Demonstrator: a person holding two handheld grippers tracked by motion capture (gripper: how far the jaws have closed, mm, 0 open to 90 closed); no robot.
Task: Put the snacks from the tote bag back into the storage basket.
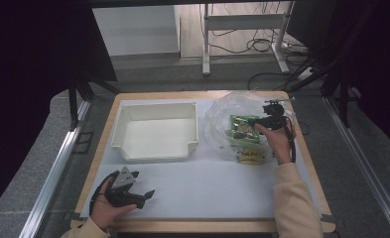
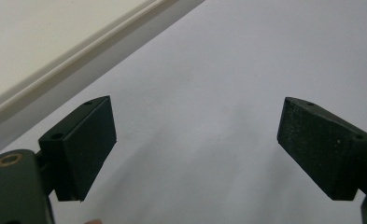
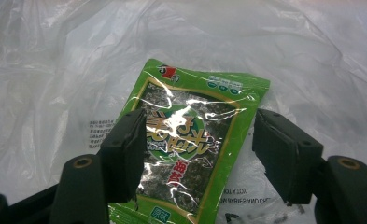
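A green seaweed snack packet [image 3: 204, 93] lies flat on a crumpled clear plastic bag [image 3: 55, 70]. My right gripper [image 3: 200, 130] hovers over it, open, one jaw at each long edge; the left jaw overlaps the packet's edge. In the high view this gripper [image 1: 245, 127] points left over the green packet [image 1: 239, 121] at the table's right. A yellow packet [image 1: 252, 157] lies just nearer in the bag [image 1: 222, 111]. My left gripper [image 1: 143, 184] rests low at the front left, open and empty. Under it [image 2: 197, 135] is bare white mat [image 2: 228, 60].
A white rectangular tray [image 1: 119, 130], empty, stands at the middle left of the table, and its rim [image 2: 69, 51] crosses the left gripper view's upper left. White mat [image 1: 207, 183] covers the wooden table. A desk frame and cables stand on the floor beyond.
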